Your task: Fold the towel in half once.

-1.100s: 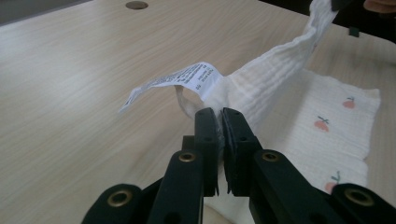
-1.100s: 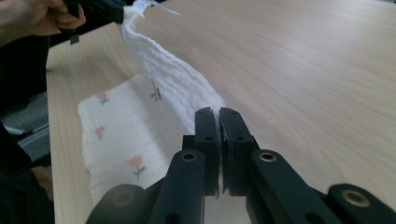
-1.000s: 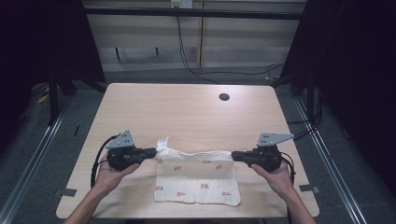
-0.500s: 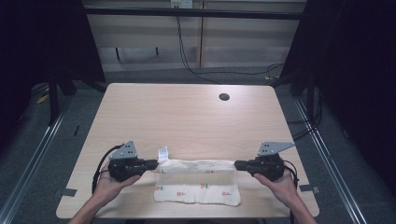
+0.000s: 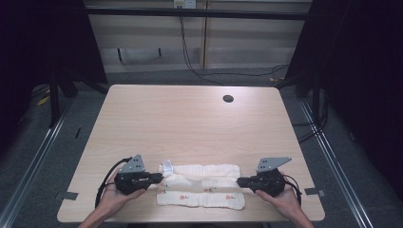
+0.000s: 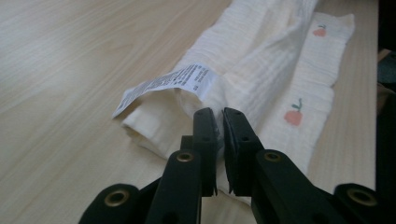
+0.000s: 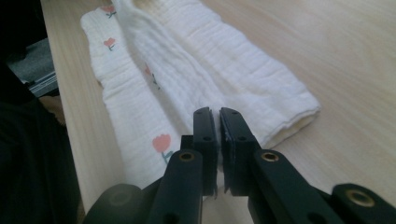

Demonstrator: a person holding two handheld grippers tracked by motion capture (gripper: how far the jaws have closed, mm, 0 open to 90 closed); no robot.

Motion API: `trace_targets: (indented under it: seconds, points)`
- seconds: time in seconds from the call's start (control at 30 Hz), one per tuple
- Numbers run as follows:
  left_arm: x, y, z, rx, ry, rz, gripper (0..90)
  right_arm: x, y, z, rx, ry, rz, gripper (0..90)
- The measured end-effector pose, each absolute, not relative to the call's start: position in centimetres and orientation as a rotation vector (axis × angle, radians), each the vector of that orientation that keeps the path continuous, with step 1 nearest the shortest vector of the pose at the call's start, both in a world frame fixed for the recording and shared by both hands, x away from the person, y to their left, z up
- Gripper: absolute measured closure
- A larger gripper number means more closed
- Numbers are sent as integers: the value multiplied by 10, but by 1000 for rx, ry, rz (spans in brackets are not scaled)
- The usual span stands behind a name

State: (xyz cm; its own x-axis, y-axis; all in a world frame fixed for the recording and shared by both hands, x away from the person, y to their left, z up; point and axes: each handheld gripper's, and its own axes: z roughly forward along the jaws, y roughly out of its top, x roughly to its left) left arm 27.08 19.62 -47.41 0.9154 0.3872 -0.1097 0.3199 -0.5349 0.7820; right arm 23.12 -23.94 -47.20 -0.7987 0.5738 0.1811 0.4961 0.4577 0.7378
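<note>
High view first: a white cloth (image 5: 202, 186) with small red flower prints lies folded into a long band in the lower middle of the frame, near the front edge of the wooden table (image 5: 190, 118). The left gripper (image 5: 159, 178) sits at the band's left end, low in the frame, and the right gripper (image 5: 241, 181) sits at its right end. Each rests in a hand coming up from the bottom edge. A small white tag (image 5: 167, 166) sticks up by the cloth's left end. A dark round hole (image 5: 228, 99) marks the table in the upper right.

Over to the left gripper view: the cloth (image 6: 275, 60) runs from centre to upper right. The jaws of the left gripper (image 6: 219, 122) rise from the bottom middle, almost pressed together with a thin sliver of gap, and have just been easing apart; a fold of fabric sits at their tips. The care label (image 6: 170, 84) lies left of centre, printed in fine lines too small to read.

Right gripper view now: the cloth (image 7: 187, 60) stretches from centre to upper left, a red tulip print beside the jaws. The right gripper (image 7: 215, 120) shows the same narrow slit, jaws just loosening, the cloth's edge at their tips.
</note>
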Motion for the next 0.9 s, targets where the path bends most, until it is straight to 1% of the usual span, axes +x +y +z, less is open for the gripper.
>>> trace_targets:
  seconds: [0.1, 0.2, 0.33, 0.5, 0.67, 0.73, 0.8, 0.9]
  points:
    - [266, 198, -476, 2189, 495, 83, 828, 228, -238, -477, 945, 2639, 1237, 820]
    - [263, 199, -479, 2206, 513, 64, 824, 226, -238, -478, 948, 2644, 1234, 819]
    - [256, 199, -481, 2221, 493, 36, 789, 223, -238, -479, 962, 2644, 1232, 782]
    - [251, 195, -481, 2248, 476, 10, 775, 221, -236, -481, 962, 2678, 1219, 795]
    - [250, 202, -475, 2207, 477, -2, 740, 217, -237, -477, 947, 2671, 1232, 765]
    - [250, 206, -474, 2200, 492, 12, 718, 214, -240, -475, 953, 2657, 1259, 744]
    - [252, 209, -474, 2173, 490, -6, 665, 212, -242, -472, 967, 2640, 1306, 726]
    - [256, 209, -474, 2164, 524, 8, 660, 213, -242, -466, 968, 2596, 1331, 721]
